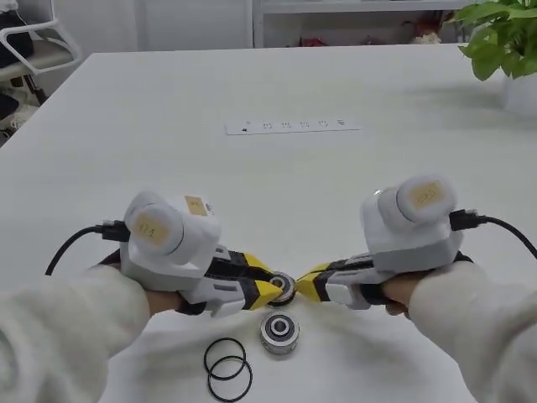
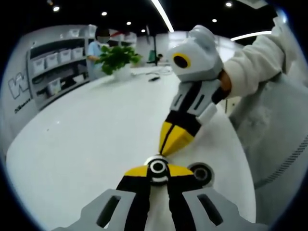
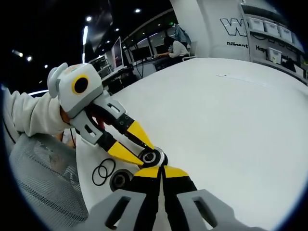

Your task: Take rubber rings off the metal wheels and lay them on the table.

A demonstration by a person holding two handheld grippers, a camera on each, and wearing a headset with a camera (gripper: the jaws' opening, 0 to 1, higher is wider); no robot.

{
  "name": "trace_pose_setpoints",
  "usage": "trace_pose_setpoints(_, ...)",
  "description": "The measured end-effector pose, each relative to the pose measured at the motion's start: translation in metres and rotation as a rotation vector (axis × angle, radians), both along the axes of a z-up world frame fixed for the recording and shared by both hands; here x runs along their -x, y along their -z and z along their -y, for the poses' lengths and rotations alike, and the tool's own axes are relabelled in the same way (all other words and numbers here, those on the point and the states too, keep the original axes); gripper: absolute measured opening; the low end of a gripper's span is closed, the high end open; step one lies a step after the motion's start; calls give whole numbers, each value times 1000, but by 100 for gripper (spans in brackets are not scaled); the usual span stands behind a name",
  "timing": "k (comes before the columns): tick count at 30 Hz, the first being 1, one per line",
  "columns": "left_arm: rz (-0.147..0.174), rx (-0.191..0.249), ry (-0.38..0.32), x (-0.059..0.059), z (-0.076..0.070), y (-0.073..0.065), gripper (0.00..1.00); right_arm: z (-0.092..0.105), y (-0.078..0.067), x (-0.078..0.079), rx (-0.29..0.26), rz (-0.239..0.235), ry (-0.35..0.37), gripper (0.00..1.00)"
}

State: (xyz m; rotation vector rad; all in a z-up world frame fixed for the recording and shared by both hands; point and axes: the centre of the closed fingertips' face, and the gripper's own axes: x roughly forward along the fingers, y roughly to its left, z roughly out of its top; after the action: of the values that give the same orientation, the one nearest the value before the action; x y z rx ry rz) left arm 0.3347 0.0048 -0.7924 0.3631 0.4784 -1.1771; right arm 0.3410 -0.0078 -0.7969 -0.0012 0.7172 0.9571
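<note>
The left hand-held gripper (image 2: 158, 169) clamps the stiff, likely heavy wheel (image 2: 158, 167) while the right hand-held gripper (image 2: 166, 147), clenched, meets its thin, probably stretchy ring (image 2: 150, 163) at the rim.

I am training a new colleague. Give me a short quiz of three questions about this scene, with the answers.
1. True or false: two rubber rings lie loose on the table.
2. The left claw is shut on: A) a metal wheel, B) a rubber ring, C) nothing.
3. How many wheels rest on the table outside any claw?
Key: 1 true; 2 A; 3 one, the free wheel beside the rings.
</note>
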Motion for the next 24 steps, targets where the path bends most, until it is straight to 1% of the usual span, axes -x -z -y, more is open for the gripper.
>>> trace_pose_setpoints(1, 1, 0, 0, 0, 0, 0, 14, -1, -1, -1, -15, -10, 9, 0)
trace_pose_setpoints(2, 1, 0, 1, 0, 0, 0, 14, 0, 0, 0, -15, -20, 13, 0)
trace_pose_setpoints(5, 6, -1, 2, 0, 0, 0, 14, -1, -1, 1, -18, -19, 12, 0)
trace_pose_setpoints(6, 9, -3, 3, 0, 0, 0, 14, -4, -2, 3, -32, -26, 11, 0)
trace_pose_setpoints(9, 16, -5, 1, -1, 1, 0, 14, -5, -2, 3, -15, -13, 9, 0)
trace_pose_setpoints(12, 16, -4, 0, -1, 1, 0, 14, -5, -2, 2, -22, -21, 14, 0)
trace_pose_setpoints(24, 20, -4, -1, -1, 1, 0, 14, -8, -5, 3, -23, -13, 6, 0)
